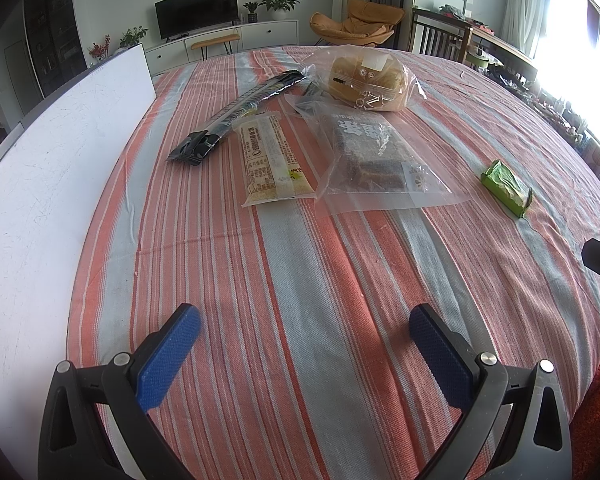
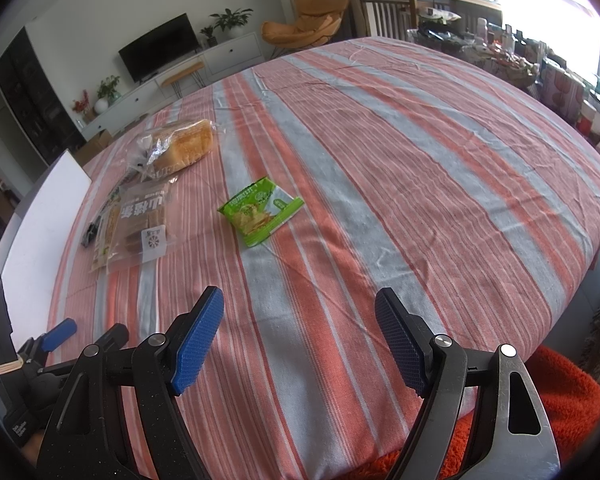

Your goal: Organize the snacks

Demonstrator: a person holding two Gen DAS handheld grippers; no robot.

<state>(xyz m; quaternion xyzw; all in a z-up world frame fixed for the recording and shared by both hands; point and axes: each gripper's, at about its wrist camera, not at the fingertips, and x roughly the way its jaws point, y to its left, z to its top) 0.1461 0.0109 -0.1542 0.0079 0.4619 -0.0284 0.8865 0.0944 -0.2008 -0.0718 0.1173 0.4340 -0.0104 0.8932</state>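
Several snacks lie on the striped tablecloth [image 1: 300, 280]. A bagged bread loaf [image 1: 366, 80] sits farthest, a long dark packet [image 1: 238, 114] left of it. Nearer lie a pale bar packet [image 1: 274, 160] and a clear bag of brown slices [image 1: 372, 160]. A small green packet [image 1: 506, 188] rests apart at the right. My left gripper [image 1: 305, 320] stands open over bare cloth, well short of the snacks. In the right wrist view the green packet [image 2: 260, 212] lies ahead of my right gripper [image 2: 300, 304], which is open and holds nothing. The loaf [image 2: 180, 146] and the slices bag [image 2: 142, 220] lie at its left.
A white board [image 1: 60, 200] lies along the cloth's left side. The left gripper [image 2: 60, 332] shows at the lower left of the right wrist view. An orange fluffy fabric [image 2: 540, 400] lies below the table's near edge. Clutter lines the window side [image 2: 540, 72]. Chairs stand beyond the table.
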